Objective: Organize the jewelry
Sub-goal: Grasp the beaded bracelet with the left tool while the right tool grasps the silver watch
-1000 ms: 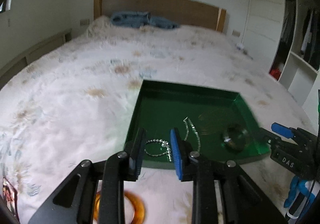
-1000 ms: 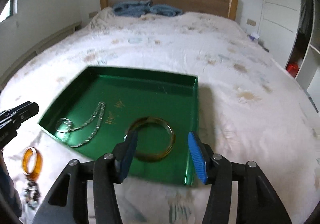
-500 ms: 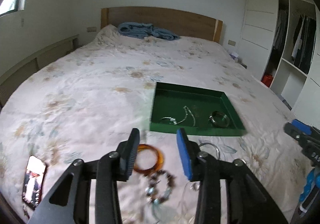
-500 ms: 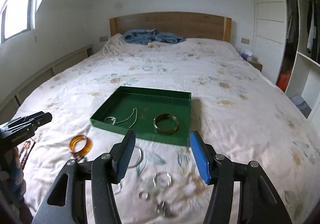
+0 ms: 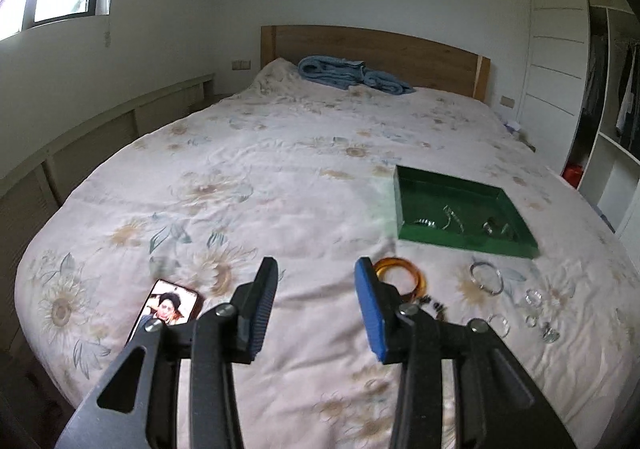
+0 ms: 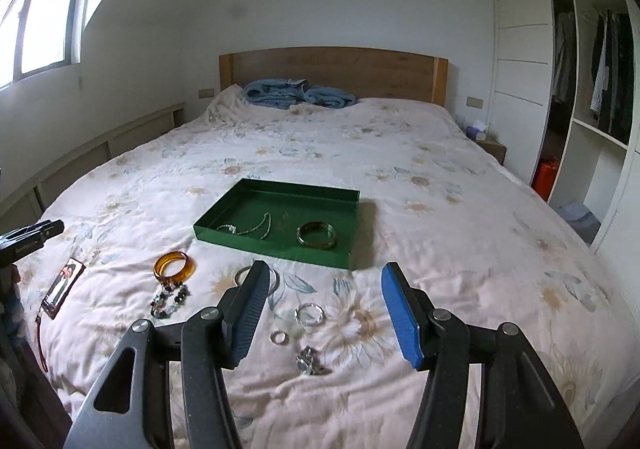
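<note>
I am holding both grippers above the foot of the bed (image 6: 460, 209), each with jaws spread wide and gripping nothing.

Working left to right in the right wrist view: my left gripper (image 6: 32, 237) is showing only as a black tip at the left edge, and its jaw spread I am reading from its own view. A phone (image 6: 64, 281) is lying at lower left, close to the mattress edge; a careless sweep there risks knocking it off. An amber bangle (image 6: 174, 267) is sitting beside a dark beaded bracelet (image 6: 170, 299), the two touching or nearly so, so closing on one risks dragging the other. A thin silver hoop (image 6: 276, 279) is lying partly behind my right gripper's (image 6: 324, 315) left finger. Between my fingers, near the frame's lower centre, a clear ring (image 6: 309, 313), a small band (image 6: 279, 337) and a crumpled metallic piece (image 6: 310, 363) are resting close together on soft, wrinkled bedding; small pieces may sink into folds or slip from the pads.

The green tray (image 6: 224, 209) is standing at frame centre, holding a chain (image 6: 256, 227) and a dark bangle (image 6: 317, 235). Its near wall is a catching edge for low approaches.

Open bedding is lying right of the tray, offering free room. In the left wrist view, my left gripper (image 5: 316, 305) has bare bedding ahead.
</note>
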Motion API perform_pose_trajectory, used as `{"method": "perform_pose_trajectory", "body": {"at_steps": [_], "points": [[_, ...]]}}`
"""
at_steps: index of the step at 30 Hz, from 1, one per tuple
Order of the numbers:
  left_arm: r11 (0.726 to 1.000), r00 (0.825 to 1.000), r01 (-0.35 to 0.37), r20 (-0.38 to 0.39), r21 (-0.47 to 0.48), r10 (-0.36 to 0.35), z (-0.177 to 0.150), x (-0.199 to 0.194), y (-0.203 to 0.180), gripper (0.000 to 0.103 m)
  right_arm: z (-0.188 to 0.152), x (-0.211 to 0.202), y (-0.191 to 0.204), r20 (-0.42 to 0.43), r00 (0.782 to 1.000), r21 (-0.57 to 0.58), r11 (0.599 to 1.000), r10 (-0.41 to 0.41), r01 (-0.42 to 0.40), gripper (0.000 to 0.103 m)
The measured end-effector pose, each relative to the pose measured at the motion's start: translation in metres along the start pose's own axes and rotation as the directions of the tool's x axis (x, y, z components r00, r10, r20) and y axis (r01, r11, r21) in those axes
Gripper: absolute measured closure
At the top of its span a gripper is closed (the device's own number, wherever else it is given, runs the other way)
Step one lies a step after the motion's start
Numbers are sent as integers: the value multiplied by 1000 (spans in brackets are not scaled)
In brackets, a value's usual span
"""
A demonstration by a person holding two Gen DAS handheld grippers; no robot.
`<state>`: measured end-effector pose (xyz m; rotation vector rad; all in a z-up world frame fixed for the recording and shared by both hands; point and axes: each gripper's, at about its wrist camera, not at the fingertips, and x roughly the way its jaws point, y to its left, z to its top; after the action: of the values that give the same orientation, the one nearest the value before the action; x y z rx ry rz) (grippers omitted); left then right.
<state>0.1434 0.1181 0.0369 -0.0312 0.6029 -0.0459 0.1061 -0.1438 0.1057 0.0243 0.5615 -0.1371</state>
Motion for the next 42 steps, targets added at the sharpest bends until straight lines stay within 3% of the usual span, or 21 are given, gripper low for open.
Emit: {"method": "perform_pose_trajectory", "body": {"at_steps": [11, 14, 25, 34, 42], "points": [[995, 991, 102, -90, 13, -100, -44, 29, -23, 64, -28, 26, -14, -70, 996, 20, 999, 51, -50, 45], [991, 985, 133, -109, 13, -131, -52, 41, -34, 56, -39, 43, -15, -109, 990, 8, 996, 86, -85, 45], [973, 959, 216, -204, 77, -197, -75, 90, -86, 53, -94, 116, -1, -295, 941, -64, 979, 165, -191, 45], [973, 950, 208, -257, 102, -176, -79, 123, -112, 53, -112, 146, -6, -350, 911, -76, 963, 217, -258, 45], [972, 944, 191, -297, 138, -143, -86, 147, -125, 53, -117, 154, -7, -357, 903, -70, 957, 238, -280, 45]]}}
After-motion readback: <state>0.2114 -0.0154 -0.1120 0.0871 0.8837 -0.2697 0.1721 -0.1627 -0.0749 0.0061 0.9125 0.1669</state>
